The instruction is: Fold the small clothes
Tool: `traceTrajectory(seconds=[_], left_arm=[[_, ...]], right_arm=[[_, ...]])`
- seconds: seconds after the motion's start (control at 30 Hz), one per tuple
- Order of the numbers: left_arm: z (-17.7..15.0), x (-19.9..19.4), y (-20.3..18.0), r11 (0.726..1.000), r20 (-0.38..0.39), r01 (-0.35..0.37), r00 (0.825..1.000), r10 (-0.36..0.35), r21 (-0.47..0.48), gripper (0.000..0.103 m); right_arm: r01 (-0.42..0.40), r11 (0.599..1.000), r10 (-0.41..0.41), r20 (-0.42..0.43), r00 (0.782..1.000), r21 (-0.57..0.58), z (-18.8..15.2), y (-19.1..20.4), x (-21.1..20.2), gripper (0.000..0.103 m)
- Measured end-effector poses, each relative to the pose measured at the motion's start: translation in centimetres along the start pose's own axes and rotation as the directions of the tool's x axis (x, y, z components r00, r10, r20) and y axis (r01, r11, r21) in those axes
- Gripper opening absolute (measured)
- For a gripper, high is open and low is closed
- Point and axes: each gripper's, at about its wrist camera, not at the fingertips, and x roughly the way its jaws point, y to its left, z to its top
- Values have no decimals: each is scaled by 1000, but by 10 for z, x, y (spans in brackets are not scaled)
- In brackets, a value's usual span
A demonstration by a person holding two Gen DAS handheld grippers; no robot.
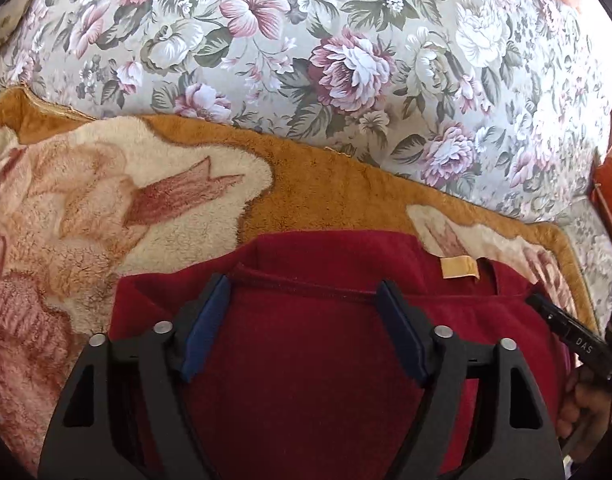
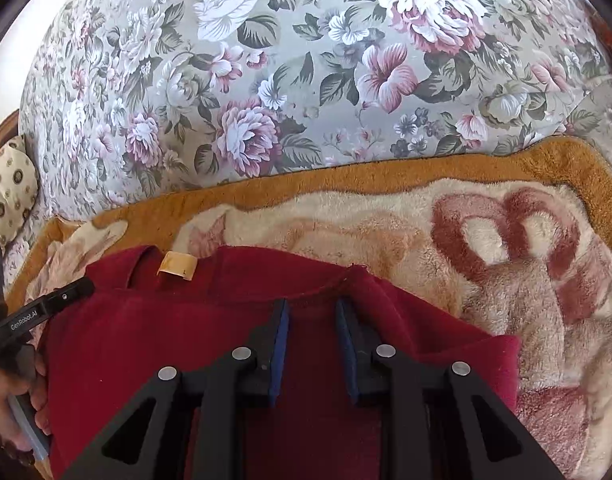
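Item: dark red fleece garment [image 1: 306, 360], small, lying flat on a plush orange-and-cream blanket [image 1: 106, 208]; tan neck label [image 1: 458, 268] near its far edge. Beyond the blanket, a grey floral-print bed cover [image 1: 346, 60].

Left gripper [image 1: 304, 302]: black, blue-padded fingers spread wide over the garment's stitched far hem, nothing between them.

Right gripper [image 2: 312, 312]: fingers set narrow, a gap visible, over the hem near the garment's right corner; whether cloth is pinched cannot be told.

Spotted cream cushion [image 2: 10, 188] at the right view's left edge.

Both grippers [image 1: 304, 292] [image 2: 311, 312] — black frames, blue-padded jaws, silver pivot pins, white lettering.
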Motion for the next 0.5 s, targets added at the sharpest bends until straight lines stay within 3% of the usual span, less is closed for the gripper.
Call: traceTrajectory(seconds=[0.23, 0.5], left_arm=[[-1, -3, 0, 999, 19, 36, 999, -35, -15, 79], [-4, -12, 26, 969, 81, 208, 977, -198, -135, 79]], right_arm=[[-72, 995, 71, 13, 997, 63, 1, -9, -1, 24], [-63, 996, 62, 15, 998, 56, 0, -8, -2, 24]])
